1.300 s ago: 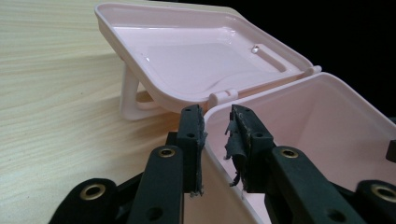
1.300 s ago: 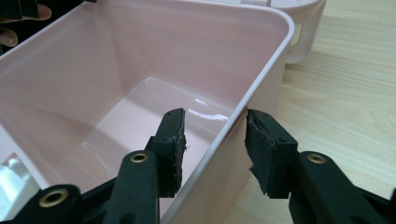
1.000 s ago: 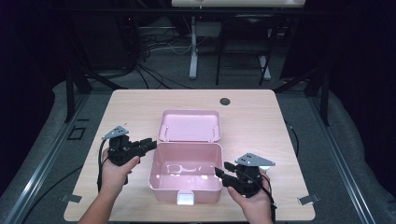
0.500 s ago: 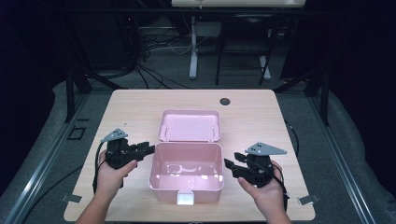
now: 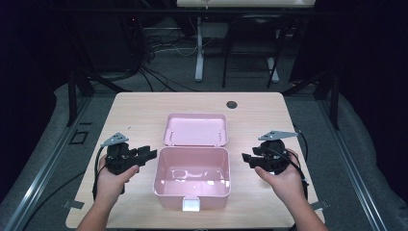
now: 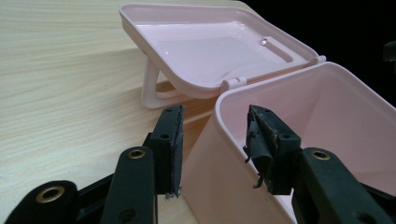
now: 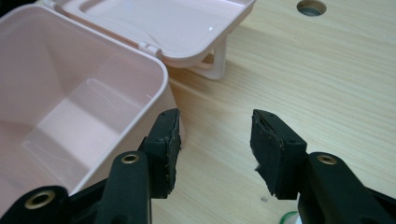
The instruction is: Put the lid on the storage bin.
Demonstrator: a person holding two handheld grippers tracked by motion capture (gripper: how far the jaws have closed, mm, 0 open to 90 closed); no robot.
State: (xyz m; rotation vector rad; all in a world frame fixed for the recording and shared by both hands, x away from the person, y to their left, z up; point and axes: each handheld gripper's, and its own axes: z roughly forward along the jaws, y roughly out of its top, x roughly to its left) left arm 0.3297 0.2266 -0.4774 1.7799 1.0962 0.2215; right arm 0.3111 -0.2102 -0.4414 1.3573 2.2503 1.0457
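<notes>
Since a second earlier the right gripper [image 5: 250, 160] had drawn away from the open pink box [image 5: 191, 179] mid-table, both grippers' jaws just widening and empty, the left gripper [image 5: 150, 155] best retreating sideways too.

glossy pink plastic box [image 5: 191, 180], matt wood table [image 5: 139, 113]

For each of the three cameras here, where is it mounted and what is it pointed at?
High view: above the person's side, facing forward and down at the table; forearms, left gripper, right gripper.
Left gripper view: rides that gripper, facing the open pink box; open jaws straddle its corner.
Right gripper view: rides that gripper, open jaws over bare wood beside the box.
Shared: all views show the box with its lid back.
</notes>
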